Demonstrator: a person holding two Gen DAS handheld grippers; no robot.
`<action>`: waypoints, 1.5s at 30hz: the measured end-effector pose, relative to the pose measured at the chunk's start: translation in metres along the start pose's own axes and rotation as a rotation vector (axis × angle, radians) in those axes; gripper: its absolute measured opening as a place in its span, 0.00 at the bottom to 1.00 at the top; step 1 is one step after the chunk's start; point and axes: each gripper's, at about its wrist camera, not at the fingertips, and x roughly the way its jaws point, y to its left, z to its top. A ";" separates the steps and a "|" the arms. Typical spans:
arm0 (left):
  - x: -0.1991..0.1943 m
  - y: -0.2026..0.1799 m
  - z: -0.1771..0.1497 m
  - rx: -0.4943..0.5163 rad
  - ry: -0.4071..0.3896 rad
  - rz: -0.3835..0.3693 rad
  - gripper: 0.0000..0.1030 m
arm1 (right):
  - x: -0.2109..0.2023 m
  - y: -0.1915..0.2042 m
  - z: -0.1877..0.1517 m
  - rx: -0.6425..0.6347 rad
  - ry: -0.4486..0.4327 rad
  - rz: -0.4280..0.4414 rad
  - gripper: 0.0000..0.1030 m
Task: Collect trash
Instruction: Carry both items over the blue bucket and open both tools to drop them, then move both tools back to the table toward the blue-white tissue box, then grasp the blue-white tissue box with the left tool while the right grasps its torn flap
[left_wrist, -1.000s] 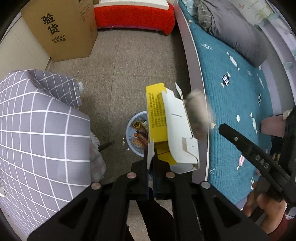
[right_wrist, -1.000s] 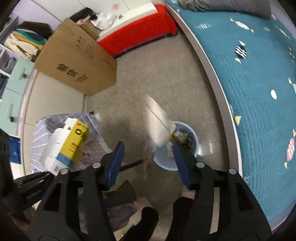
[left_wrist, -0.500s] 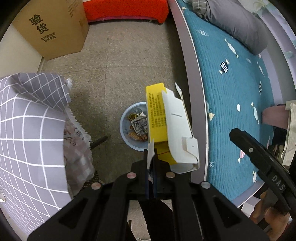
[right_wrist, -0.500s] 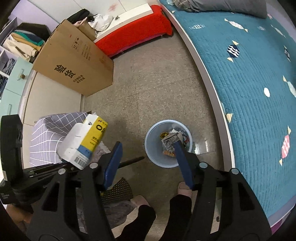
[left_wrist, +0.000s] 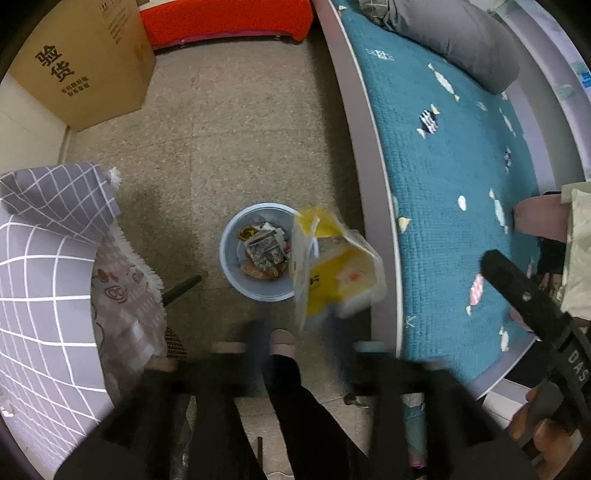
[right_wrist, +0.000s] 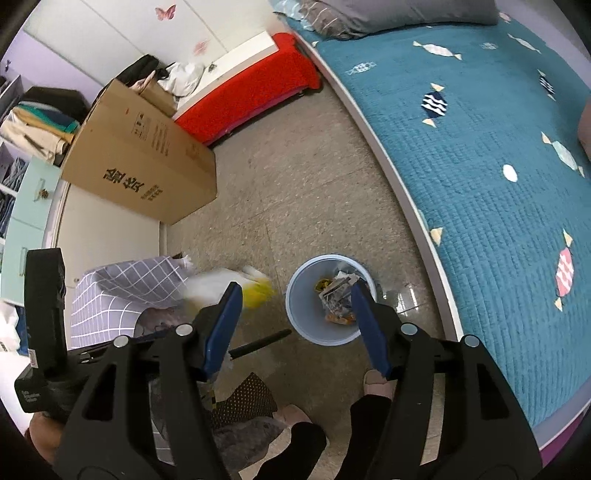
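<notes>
1. Bed (right_wrist: 498, 166): a teal quilted cover with candy and fish motifs is seen filling the right of both views; a grey pillow (left_wrist: 454, 33) is laid at the upper right of the left wrist view.
2. Floor (left_wrist: 236, 147): speckled grey-brown tile is shown across the centre of both views.
3. Grey checked cloth (left_wrist: 48, 266): a white grid pattern is noted; it is draped over something at the left edge of the left wrist view, with a fringed patterned cloth beneath its edge.
4. Cardboard box (right_wrist: 140, 166): brown, printed with black Chinese characters, it is placed at the upper left of both views.
5. Red-covered low furniture (right_wrist: 251, 88): set at the top centre, beyond the box.
6. Right gripper (right_wrist: 297, 325): black arms with blue pads; the jaws are held wide apart with nothing between them, framing the bin from above.
7. Left gripper (left_wrist: 299, 354): smeared by motion blur along the bottom of the left wrist view; its two fingers appear spread apart, and nothing is clamped between them.
8. Trash bin (left_wrist: 231, 266): round, pale blue, set on the floor just beside the bed frame at frame centre; crumpled paper and wrappers (left_wrist: 264, 251) are contained in it.
9. Yellow-and-white carton (left_wrist: 336, 269): blurred, caught in mid-air clear of both grippers, overlapping the bin's right rim in the left wrist view; in the right wrist view it is seen left of the bin, behind the left blue pad.
10. Slippered foot (left_wrist: 282, 341): placed just below the bin.
</notes>
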 end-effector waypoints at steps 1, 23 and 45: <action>-0.002 0.000 -0.001 0.003 -0.015 0.015 0.59 | -0.001 -0.002 0.000 0.006 -0.001 -0.002 0.59; -0.108 0.128 -0.080 -0.247 -0.262 0.042 0.63 | -0.006 0.134 -0.060 -0.200 0.030 0.112 0.59; -0.166 0.466 -0.282 -0.730 -0.424 0.083 0.63 | 0.099 0.464 -0.268 -0.502 0.285 0.305 0.59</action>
